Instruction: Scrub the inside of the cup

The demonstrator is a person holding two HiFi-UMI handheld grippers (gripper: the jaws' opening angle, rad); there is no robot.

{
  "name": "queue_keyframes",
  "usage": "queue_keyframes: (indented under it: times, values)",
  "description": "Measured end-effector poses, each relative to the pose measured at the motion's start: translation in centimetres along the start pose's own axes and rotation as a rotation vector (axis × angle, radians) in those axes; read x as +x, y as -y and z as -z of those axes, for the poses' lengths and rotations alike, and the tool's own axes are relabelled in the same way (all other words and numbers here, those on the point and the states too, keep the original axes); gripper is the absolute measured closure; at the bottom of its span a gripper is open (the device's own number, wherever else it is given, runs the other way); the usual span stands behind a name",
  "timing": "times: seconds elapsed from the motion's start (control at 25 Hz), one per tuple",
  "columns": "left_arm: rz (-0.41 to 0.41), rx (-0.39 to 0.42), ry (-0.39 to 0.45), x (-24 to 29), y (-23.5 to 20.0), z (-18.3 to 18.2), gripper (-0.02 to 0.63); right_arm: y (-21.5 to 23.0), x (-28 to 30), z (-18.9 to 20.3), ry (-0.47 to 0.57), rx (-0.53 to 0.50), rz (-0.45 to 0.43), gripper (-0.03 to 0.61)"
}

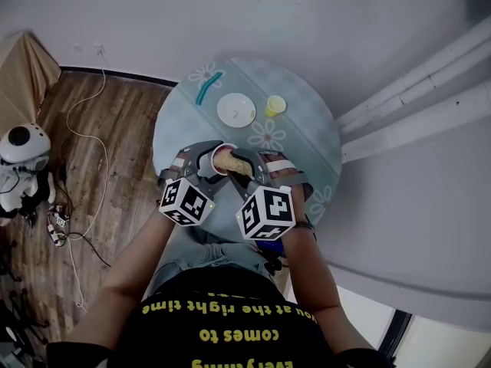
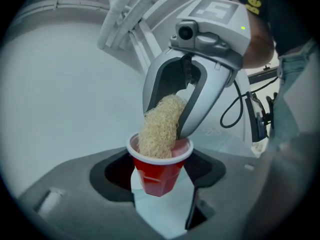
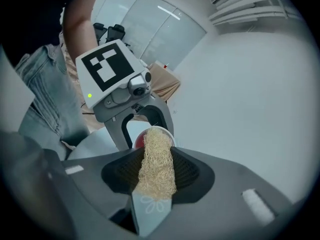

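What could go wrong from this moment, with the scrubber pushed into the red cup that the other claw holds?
1. The left claw grips the thin red cup by its sides. Pressing down hard may buckle the cup or slide it out of the grip.
2. The right claw holds the loofah scrubber by its upper end only, so twisting might pull it loose and leave it stuck in the cup.

Over the round bench (image 1: 322,140), the left gripper (image 1: 205,159) holds a red cup (image 1: 218,156). The right gripper (image 1: 247,171) holds a tan scrubber (image 1: 232,162) in its mouth. Farther off lie a white plate (image 1: 235,110), a small yellow cup (image 1: 275,106) and a teal stick (image 1: 209,87).
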State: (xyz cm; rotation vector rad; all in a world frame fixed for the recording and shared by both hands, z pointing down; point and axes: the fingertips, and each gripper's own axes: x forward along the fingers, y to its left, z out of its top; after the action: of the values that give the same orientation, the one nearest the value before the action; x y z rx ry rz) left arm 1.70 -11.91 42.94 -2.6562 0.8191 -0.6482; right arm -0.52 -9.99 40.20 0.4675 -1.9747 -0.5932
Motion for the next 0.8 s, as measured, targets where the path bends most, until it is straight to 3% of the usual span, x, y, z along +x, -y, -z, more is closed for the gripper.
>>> queue_keyframes:
  times: [0.16, 0.4, 0.8]
  values:
    - [0.010, -0.021, -0.012, 0.1, 0.2, 0.3, 0.301, -0.4, 0.6, 0.2, -0.044, -0.096, -0.030, 0.423]
    - [0.029, -0.045, -0.023, 0.1, 0.4, 0.5, 0.301, -0.6, 0.9, 0.2, -0.069, -0.163, -0.054, 0.423]
    - [0.082, 0.045, -0.073, -0.1, 2.1, 1.1, 0.301, -2.4, 1.0, 0.7, -0.089, -0.183, -0.112, 0.417]
